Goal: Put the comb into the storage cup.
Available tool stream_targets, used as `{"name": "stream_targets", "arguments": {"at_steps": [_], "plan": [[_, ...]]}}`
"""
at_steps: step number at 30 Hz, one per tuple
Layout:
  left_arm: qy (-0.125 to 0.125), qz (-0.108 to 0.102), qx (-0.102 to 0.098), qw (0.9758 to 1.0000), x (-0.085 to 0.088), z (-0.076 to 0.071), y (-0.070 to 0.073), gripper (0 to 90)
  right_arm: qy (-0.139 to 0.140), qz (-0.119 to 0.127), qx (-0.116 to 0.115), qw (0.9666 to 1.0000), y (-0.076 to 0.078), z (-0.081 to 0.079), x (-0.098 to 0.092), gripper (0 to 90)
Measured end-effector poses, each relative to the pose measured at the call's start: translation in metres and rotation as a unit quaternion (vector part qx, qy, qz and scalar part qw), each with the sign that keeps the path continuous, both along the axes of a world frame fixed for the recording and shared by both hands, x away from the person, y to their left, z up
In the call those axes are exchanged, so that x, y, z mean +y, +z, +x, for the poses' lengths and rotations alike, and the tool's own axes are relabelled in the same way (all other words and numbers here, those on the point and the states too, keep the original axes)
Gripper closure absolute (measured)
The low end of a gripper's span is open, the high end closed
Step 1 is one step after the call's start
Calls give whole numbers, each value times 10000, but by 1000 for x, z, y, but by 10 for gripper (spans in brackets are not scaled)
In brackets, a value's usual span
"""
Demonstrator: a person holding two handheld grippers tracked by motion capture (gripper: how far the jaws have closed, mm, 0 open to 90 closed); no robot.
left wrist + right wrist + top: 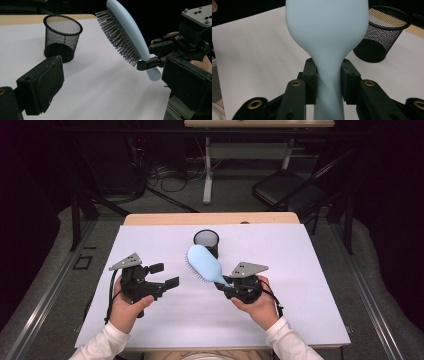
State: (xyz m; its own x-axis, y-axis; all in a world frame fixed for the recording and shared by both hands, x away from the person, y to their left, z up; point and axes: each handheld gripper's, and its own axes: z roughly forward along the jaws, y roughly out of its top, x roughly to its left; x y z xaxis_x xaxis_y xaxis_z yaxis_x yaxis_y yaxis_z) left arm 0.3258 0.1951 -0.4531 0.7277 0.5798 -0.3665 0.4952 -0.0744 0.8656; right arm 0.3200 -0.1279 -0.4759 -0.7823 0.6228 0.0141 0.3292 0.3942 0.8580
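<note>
A light blue hairbrush (204, 263) is held above the table by its handle, head raised toward the far left, bristles facing left and down. My right gripper (223, 286) is shut on that handle; its pads (311, 81) press both sides of the hairbrush (327, 37). A black mesh cup (206, 241) stands upright just behind the brush head. My left gripper (164, 275) hovers at the left, jaws wide apart with nothing between them. Its own view has the hairbrush (130, 35), the right gripper (150, 58) and the mesh cup (62, 37) ahead.
A white sheet (150, 320) covers the table, with a wooden edge (210, 218) at the far side. Beyond the table stand a black chair (285, 190), desk legs and cables on the floor.
</note>
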Motion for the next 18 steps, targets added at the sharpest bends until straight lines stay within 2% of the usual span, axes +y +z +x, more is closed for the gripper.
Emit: {"name": "stream_targets", "arguments": {"at_steps": [3,6,12,18], "plan": [[19,8,24,10000,-2,3,1,43,-24,7,-20,10000,0,0,0,694],[30,-69,81,9999,-2,6,2,43,-40,10,-30,10000,0,0,0,694],[75,-113,67,9999,-5,12,6,98,-66,-13,-74,9999,-1,0,0,694],[45,-307,147,9994,-9,16,9,111,-164,12,-141,9998,-1,1,-1,694]]}}
